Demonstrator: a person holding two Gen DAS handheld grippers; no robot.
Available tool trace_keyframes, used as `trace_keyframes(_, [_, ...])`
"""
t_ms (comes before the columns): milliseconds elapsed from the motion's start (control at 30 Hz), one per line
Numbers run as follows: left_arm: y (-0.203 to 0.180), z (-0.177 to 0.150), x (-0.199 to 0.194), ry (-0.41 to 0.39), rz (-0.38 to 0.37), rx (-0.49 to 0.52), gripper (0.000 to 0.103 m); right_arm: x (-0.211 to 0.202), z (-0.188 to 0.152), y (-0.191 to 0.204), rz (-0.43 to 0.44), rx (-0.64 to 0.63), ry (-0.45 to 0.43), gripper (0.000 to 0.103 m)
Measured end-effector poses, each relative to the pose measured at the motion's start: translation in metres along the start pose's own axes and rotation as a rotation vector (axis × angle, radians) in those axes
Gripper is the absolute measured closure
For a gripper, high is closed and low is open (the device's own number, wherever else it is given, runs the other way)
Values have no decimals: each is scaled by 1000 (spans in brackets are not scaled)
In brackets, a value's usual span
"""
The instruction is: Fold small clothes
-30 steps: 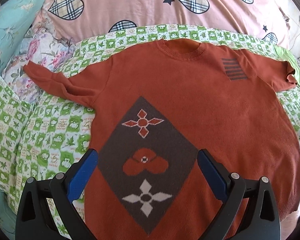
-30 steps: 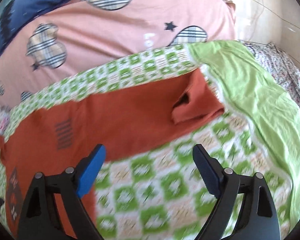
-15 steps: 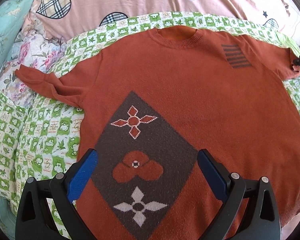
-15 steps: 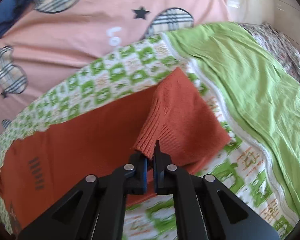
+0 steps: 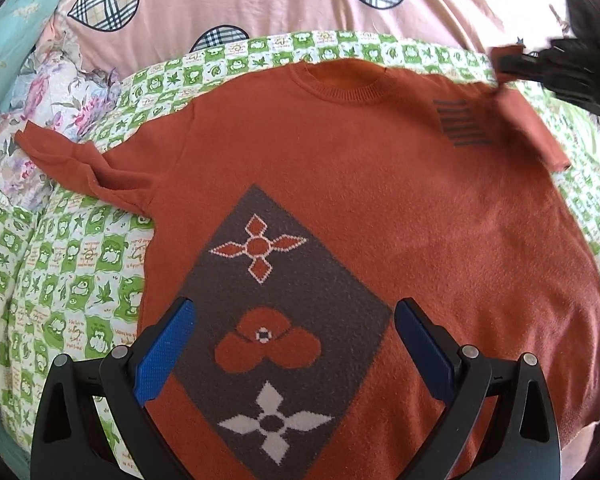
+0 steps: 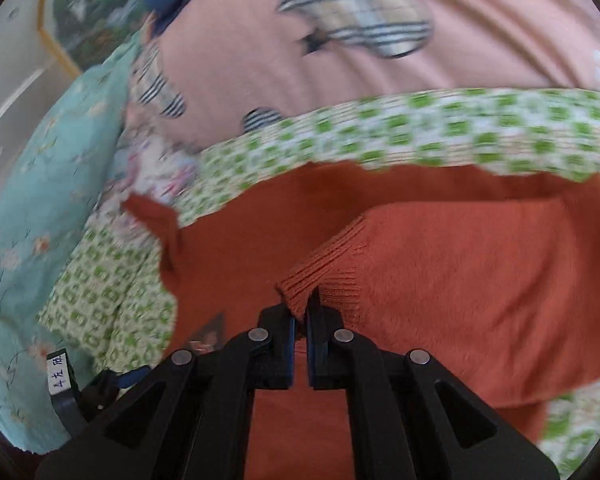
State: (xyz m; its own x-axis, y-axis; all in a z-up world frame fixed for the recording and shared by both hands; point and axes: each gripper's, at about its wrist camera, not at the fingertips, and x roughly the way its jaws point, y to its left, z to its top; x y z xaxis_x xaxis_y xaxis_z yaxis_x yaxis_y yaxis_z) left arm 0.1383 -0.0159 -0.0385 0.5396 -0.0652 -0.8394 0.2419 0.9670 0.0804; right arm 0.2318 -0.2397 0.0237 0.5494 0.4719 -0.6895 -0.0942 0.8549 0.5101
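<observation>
A rust-orange knitted sweater (image 5: 360, 184) with a brown diamond panel lies face up on the bed. My left gripper (image 5: 294, 344) is open and empty, hovering over the panel near the hem. My right gripper (image 6: 300, 316) is shut on the ribbed cuff (image 6: 320, 264) of the sweater's right sleeve (image 6: 460, 280) and holds it lifted over the sweater body. In the left wrist view that gripper (image 5: 504, 62) shows at the upper right with the sleeve (image 5: 532, 128) drawn inward. The left sleeve (image 5: 80, 168) lies spread out to the left.
A green-and-white checked sheet (image 5: 68, 280) covers the bed. A pink quilt with plaid hearts (image 5: 260, 0) lies behind the sweater. A teal floral pillow (image 6: 40, 208) and floral fabric (image 5: 52, 96) are at the left.
My right gripper closed on the right sleeve cuff, then lifted it and carried it left over the sweater body. The left gripper stayed open over the hem.
</observation>
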Motion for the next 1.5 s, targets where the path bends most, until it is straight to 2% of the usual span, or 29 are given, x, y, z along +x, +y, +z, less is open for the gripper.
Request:
trace_keyframes(200, [21,6,6,-16,-57,-25,3,111,3,48,143,-3,173,98])
trace_keyframes(300, [34,11,13,-21,-72,-31,3,148,-5,56,143,-5,232,98])
trace_keyframes(400, [45,20,25,-21,-86,-40,3,172,-9,48,118,48,286,92])
trace_keyframes(467, [54,31,37,-18,-99,-52,3,167,-13,39,131,105,300,84])
trace_keyframes(533, [61,47,53,-11,-115,-64,3,147,-16,32,131,108,257,63])
trace_keyframes(567, [63,53,59,-8,-122,-66,3,137,-16,31,115,99,236,59])
trace_keyframes(600, [65,59,65,-7,-128,-68,3,120,-18,27,96,93,203,56])
trace_keyframes(767, [62,96,102,16,-172,-57,3,34,-36,-2,8,135,48,56])
trace_keyframes(833, [62,103,117,42,-222,-77,9,-3,-50,-22,-53,175,-19,56])
trace_keyframes(867, [63,106,123,49,-262,-90,25,-20,-56,-33,-87,200,-53,56])
trace_keyframes(900, [62,106,126,52,-293,-97,49,-39,-63,-47,-133,237,-100,56])
trace_keyframes(933, [62,106,128,49,-338,-110,63,-56,-69,-59,-173,269,-142,56])
trace_keyframes(967, [62,106,126,45,-358,-114,95,-68,-72,-69,-202,293,-171,56])
trace_keyframes(1000, [63,106,122,36,-367,-112,100,-82,-75,-81,-237,315,-201,56])
trace_keyframes(1133, [90,109,89,-70,-319,-149,100,-109,-70,-126,-371,367,-225,55])
trace_keyframes(1267, [117,108,95,-46,-242,-192,100,-90,-45,-158,-402,369,-183,53])
trace_keyframes(1367, [130,103,98,-31,-260,-243,100,-64,-27,-171,-402,341,-127,52])
trace_keyframes(1500, [118,99,99,-21,-229,-198,100,-20,-12,-180,-414,295,-32,51])
